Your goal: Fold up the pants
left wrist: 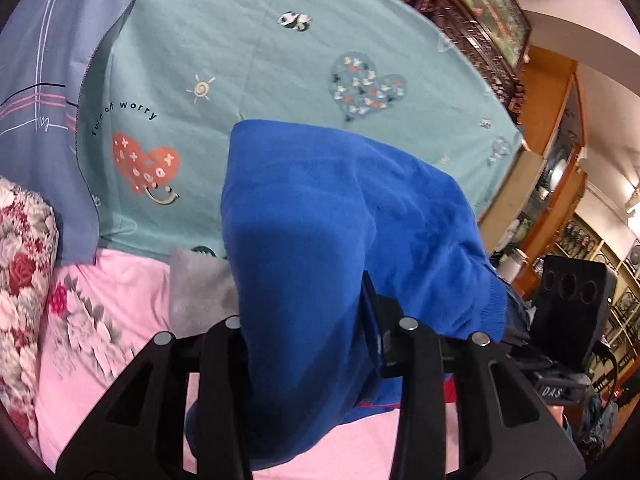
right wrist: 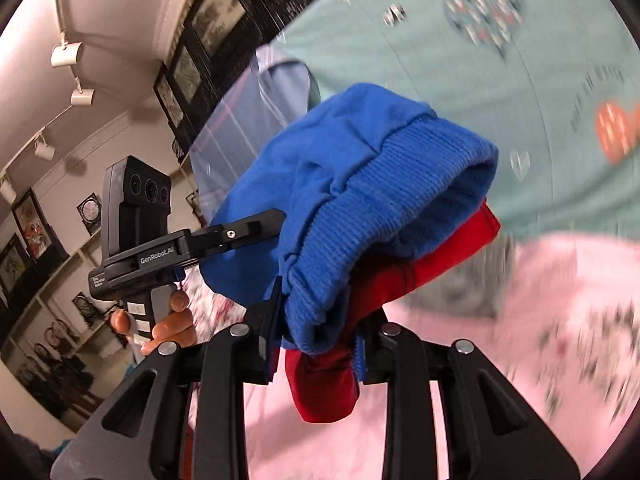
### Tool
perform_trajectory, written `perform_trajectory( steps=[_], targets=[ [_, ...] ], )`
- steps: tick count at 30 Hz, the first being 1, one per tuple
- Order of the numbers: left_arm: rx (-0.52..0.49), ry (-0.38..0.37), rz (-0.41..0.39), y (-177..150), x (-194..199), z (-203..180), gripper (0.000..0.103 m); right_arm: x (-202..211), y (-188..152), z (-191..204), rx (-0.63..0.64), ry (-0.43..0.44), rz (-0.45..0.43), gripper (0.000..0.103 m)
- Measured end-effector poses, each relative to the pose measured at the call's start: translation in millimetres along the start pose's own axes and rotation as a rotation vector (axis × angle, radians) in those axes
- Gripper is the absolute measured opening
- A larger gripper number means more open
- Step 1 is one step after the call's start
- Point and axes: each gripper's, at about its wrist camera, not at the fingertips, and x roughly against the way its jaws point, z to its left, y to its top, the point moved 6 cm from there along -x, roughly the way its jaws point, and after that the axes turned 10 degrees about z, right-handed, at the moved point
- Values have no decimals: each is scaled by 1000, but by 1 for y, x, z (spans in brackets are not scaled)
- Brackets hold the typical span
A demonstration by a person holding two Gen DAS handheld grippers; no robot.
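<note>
The pants (left wrist: 340, 216) are bright blue fleece with a ribbed cuff (right wrist: 400, 188) and a red part (right wrist: 400, 280). They hang bunched between both grippers above the bed. My left gripper (left wrist: 308, 320) is shut on the blue cloth, which drapes over its fingers and hides the tips. My right gripper (right wrist: 320, 312) is shut on the ribbed cuff and the red cloth. The left gripper's body (right wrist: 160, 248) shows in the right wrist view, held by a hand, its finger reaching into the blue cloth.
A teal sheet (left wrist: 248, 60) with hearts covers the bed. A pink floral sheet (left wrist: 112, 320) lies nearer, with a grey cloth (left wrist: 196, 292), a blue-grey striped cover (left wrist: 48, 92) and a floral pillow (left wrist: 20, 264) at left. Wooden shelves (left wrist: 560, 184) stand beyond the bed.
</note>
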Motion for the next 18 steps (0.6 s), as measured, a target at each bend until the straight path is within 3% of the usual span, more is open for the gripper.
perform_trajectory(
  steps=[6,8,11,12,15,17,18],
  targets=[
    [105,47,104,27,-121,95,36,-80,44,-80,-22,-30,26,28],
    [147,68,167,19,-169,127,37,-114,46,-117,-63,-40,50,28],
    [253,131,328,-15,-246,179,42,-173,34,-188,-167,-93,108,28],
    [282,129,352,-27,-263,193,54,-187,25,-207,-202,-132,137,28],
    [284,38,282,-35,-263,199,60,-239,-14,-267,-287,-346,281,31],
    [260,61,290,-36,-259,195,61,-244,-21,-268,-254,-343,248,37],
    [260,76,291,-35,-256,193,66,-243,-21,-266,-248,-345,238,37]
  ],
)
